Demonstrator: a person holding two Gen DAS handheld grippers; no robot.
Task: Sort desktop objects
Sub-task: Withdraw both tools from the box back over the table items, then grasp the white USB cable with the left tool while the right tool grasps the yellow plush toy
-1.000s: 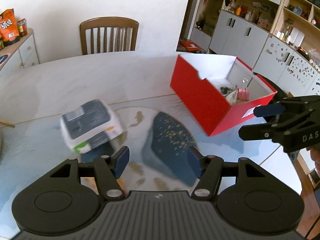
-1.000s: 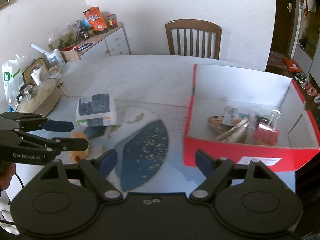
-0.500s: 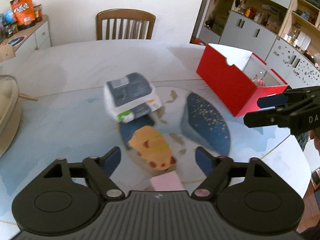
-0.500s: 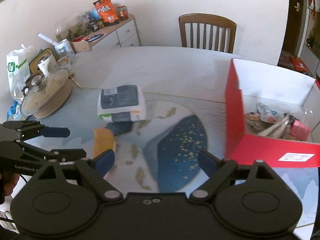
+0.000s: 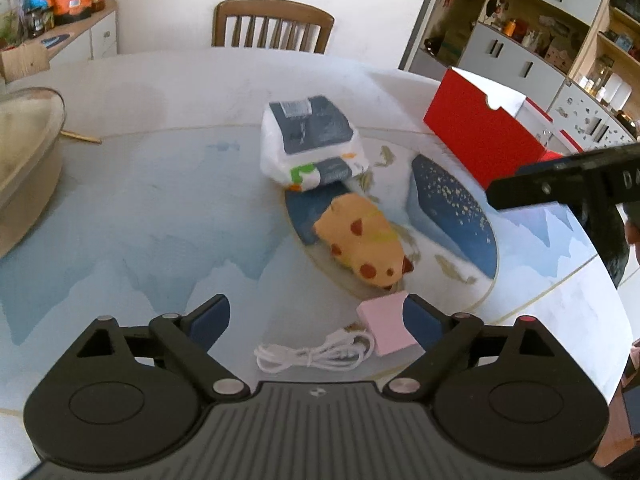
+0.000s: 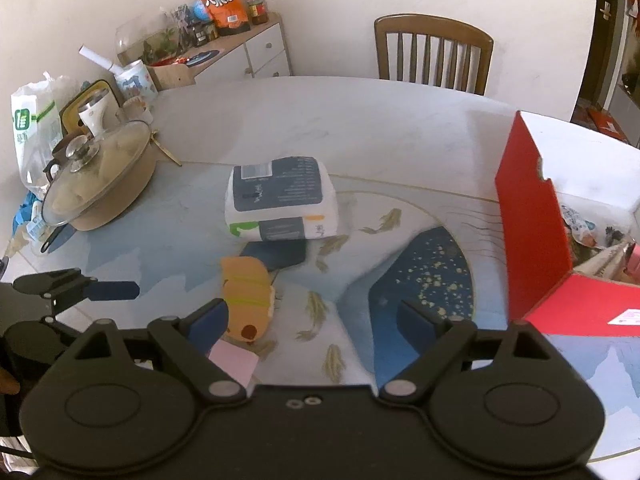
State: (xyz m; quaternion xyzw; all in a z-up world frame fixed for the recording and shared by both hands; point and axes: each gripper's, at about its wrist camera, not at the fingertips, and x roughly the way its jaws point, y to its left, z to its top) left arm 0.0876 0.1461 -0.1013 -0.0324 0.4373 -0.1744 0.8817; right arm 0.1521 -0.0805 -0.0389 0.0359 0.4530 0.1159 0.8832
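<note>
The left hand-held gripper [image 5: 316, 320] opens wider, nothing between its pads; both views now slide off the red box [image 5: 480, 136] toward a pink block [image 5: 386, 328] and white cable [image 5: 312, 354]

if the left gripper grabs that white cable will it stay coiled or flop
The white cable lies in loose, untied loops, so it would probably flop and uncoil. It looks thin and light, and may drag the pink block it seems joined to.

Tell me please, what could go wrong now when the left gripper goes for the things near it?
1. The white cable lies loosely coiled between the open fingers of the left gripper; it may slip out or drag.
2. The pink block sits against one finger and seems joined to the cable, so it may get pushed or pulled along.
3. The right gripper hovers close; they could collide.
</note>
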